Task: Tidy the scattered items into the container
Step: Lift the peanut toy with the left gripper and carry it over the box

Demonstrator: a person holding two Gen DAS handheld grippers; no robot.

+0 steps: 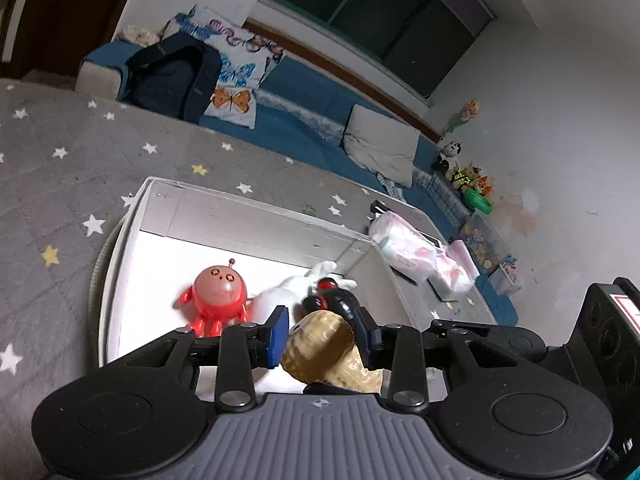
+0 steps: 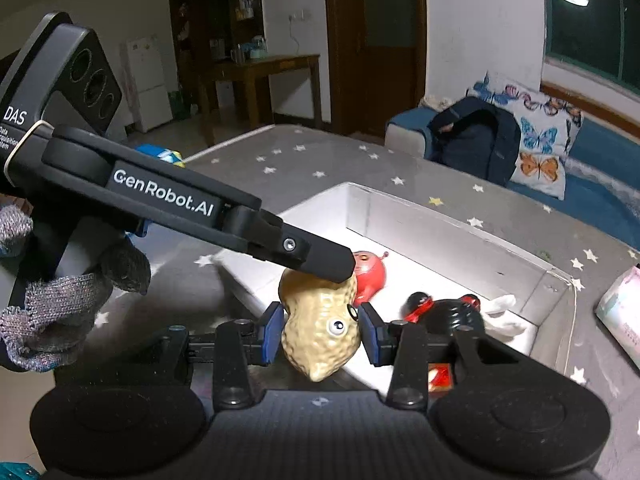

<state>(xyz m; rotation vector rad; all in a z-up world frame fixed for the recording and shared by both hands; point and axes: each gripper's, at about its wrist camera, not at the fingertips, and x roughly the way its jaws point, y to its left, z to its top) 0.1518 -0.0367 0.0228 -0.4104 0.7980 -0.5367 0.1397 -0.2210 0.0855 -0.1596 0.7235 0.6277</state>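
A tan peanut toy with googly eyes is held over the near edge of the white box. My right gripper is shut on its lower half. My left gripper also closes on the same peanut toy; its finger shows in the right wrist view on the toy's top. Inside the white box lie a red octopus toy, a black and red toy and a white toy.
The box stands on a grey star-patterned mat. Pink-white packets lie to its right. A blue sofa with butterfly cushions and a dark backpack runs behind. A wooden table stands far back.
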